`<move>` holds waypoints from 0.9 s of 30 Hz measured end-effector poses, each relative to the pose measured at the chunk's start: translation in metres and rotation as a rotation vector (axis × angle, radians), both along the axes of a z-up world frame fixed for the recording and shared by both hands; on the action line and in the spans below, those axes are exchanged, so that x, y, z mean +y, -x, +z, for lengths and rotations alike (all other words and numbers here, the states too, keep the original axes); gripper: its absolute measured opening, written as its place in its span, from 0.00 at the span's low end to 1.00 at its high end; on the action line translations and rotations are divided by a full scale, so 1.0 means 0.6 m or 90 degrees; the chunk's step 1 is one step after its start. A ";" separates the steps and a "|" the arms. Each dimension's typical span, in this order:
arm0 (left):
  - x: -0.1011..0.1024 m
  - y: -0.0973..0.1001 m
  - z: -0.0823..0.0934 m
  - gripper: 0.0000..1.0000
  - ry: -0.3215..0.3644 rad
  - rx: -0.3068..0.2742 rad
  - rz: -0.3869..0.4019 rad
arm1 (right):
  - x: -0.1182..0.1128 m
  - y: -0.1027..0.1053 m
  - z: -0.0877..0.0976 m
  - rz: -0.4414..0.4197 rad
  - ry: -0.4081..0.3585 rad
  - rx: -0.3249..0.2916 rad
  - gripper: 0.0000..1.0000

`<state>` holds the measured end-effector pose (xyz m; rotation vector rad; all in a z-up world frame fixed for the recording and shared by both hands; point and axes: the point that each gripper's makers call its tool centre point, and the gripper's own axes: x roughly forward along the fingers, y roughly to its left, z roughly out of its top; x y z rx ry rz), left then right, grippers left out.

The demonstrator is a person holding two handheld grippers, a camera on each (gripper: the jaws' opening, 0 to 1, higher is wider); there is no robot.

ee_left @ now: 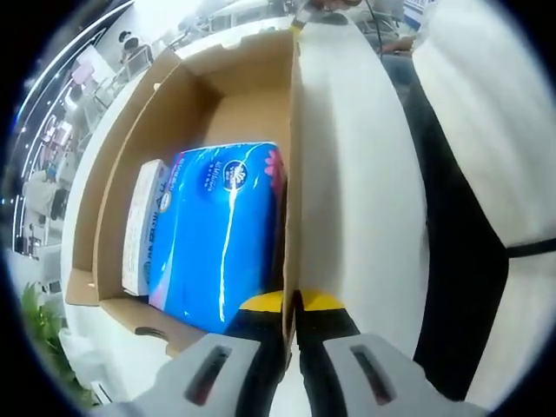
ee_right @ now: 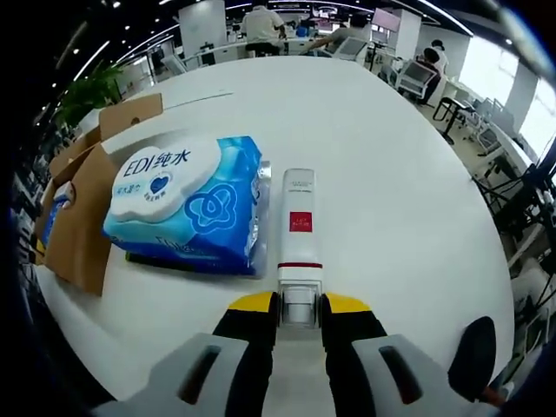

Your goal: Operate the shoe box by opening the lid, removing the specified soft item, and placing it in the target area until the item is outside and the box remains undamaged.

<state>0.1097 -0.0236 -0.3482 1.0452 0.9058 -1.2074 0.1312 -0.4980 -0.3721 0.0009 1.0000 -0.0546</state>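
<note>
In the left gripper view, the left gripper (ee_left: 293,306) pinches the shoe box (ee_left: 113,217) wall, a blue soft pack (ee_left: 221,230) inside. In the right gripper view, the right gripper (ee_right: 298,306) clamps a white tube (ee_right: 297,228) beside a wet-wipes pack (ee_right: 187,201) on the white table (ee_right: 391,174).

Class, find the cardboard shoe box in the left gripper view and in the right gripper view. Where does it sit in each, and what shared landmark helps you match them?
Left gripper view: the cardboard box lies open across the centre and left, with the left claw clamped on its upright panel.
Right gripper view: the box is at the far left edge, beyond the wipes pack.
Shared landmark: the potted plant.
</note>
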 end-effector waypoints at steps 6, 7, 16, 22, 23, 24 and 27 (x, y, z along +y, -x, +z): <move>0.002 -0.001 0.000 0.04 -0.011 -0.009 -0.004 | 0.001 -0.004 0.001 -0.001 0.009 -0.011 0.19; 0.002 -0.001 0.000 0.04 -0.010 -0.008 -0.003 | 0.001 -0.004 0.002 0.002 0.010 -0.011 0.19; 0.003 -0.002 -0.001 0.04 -0.010 -0.012 -0.002 | -0.008 -0.016 0.015 -0.013 0.024 -0.029 0.33; 0.003 -0.002 -0.001 0.04 -0.010 -0.018 -0.001 | -0.004 -0.013 0.019 0.010 0.052 -0.025 0.36; 0.003 -0.002 -0.001 0.04 -0.011 -0.020 -0.003 | -0.004 -0.013 0.019 0.010 0.054 -0.025 0.35; 0.003 -0.002 -0.001 0.04 -0.012 -0.022 -0.005 | -0.006 -0.011 0.019 0.006 0.056 -0.021 0.35; 0.003 -0.003 -0.001 0.05 -0.015 -0.021 0.003 | -0.008 -0.004 0.012 0.005 0.060 -0.008 0.25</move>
